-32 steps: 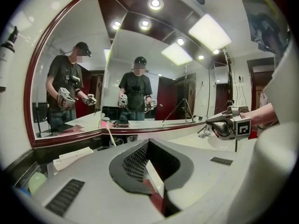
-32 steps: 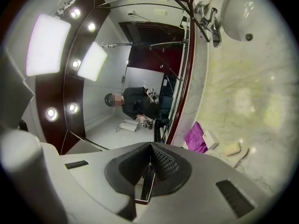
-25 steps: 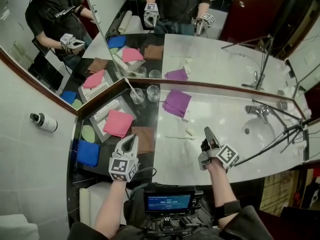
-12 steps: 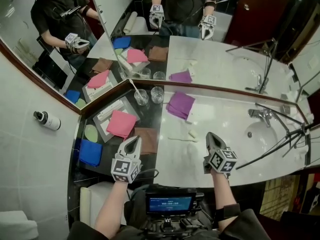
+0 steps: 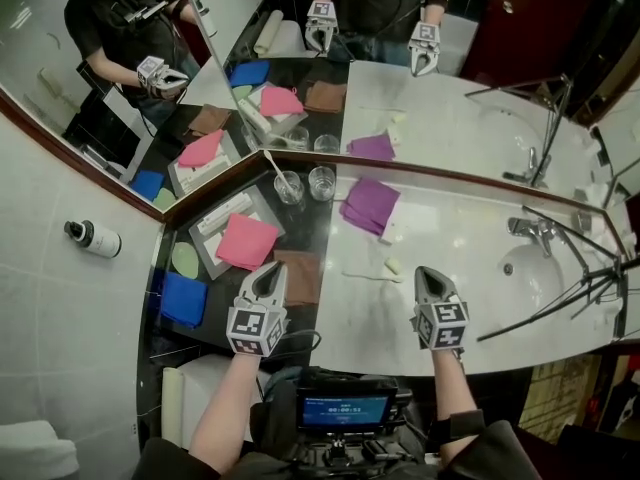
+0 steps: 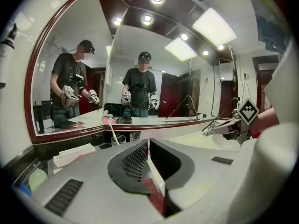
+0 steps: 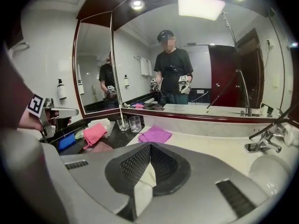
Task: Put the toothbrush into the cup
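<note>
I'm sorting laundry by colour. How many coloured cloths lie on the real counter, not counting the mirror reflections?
Pink cloth: 1
Brown cloth: 1
Blue cloth: 1
Purple cloth: 1
Total: 4

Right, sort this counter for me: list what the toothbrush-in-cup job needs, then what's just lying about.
For the job:
- toothbrush lying on the white counter
- empty glass cup

Lying about:
- purple cloth
- pink cloth
- brown cloth
- blue cloth
- faucet
</note>
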### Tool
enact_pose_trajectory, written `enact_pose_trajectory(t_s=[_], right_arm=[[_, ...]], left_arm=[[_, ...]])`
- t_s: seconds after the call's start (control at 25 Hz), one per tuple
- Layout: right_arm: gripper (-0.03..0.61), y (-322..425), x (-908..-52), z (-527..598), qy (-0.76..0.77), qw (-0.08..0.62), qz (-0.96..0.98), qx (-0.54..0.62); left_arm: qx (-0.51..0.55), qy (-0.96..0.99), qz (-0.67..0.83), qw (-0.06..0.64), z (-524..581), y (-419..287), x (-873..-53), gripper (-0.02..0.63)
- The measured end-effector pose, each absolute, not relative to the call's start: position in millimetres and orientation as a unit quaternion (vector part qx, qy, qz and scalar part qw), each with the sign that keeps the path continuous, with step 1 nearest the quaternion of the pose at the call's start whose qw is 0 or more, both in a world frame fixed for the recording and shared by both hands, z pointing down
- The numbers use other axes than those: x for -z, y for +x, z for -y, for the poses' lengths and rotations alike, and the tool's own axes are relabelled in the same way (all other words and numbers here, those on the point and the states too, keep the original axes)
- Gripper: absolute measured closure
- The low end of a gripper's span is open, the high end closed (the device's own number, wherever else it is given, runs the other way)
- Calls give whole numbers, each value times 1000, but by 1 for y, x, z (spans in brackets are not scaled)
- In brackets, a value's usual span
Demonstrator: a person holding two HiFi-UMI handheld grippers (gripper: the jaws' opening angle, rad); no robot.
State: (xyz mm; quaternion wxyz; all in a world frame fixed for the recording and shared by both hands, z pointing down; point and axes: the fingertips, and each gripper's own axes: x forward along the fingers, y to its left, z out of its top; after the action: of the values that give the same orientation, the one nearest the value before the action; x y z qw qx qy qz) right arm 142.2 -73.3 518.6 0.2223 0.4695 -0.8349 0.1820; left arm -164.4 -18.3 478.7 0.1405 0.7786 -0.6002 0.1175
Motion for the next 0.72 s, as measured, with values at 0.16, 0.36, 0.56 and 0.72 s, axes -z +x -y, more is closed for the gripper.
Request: enact_pose_trajectory(t_s=[0.16,0.36,0.56,0.72], right_arm=[[577,135,-531,76,451,247,839,-176],[577,126,-544,79,442,249,840,-194],[577,114,-558,76,440,253,836,-207],[577,105,-566,74,444,251,832,-217]], left_arm=[[-120,770,607,152,38,-173,-488,568],[-112,753,624,177,74,-198,-505,484],[-105,743,632,194,125,-230,-521,374],[-112,745,631,187,173,-248,-535,351]])
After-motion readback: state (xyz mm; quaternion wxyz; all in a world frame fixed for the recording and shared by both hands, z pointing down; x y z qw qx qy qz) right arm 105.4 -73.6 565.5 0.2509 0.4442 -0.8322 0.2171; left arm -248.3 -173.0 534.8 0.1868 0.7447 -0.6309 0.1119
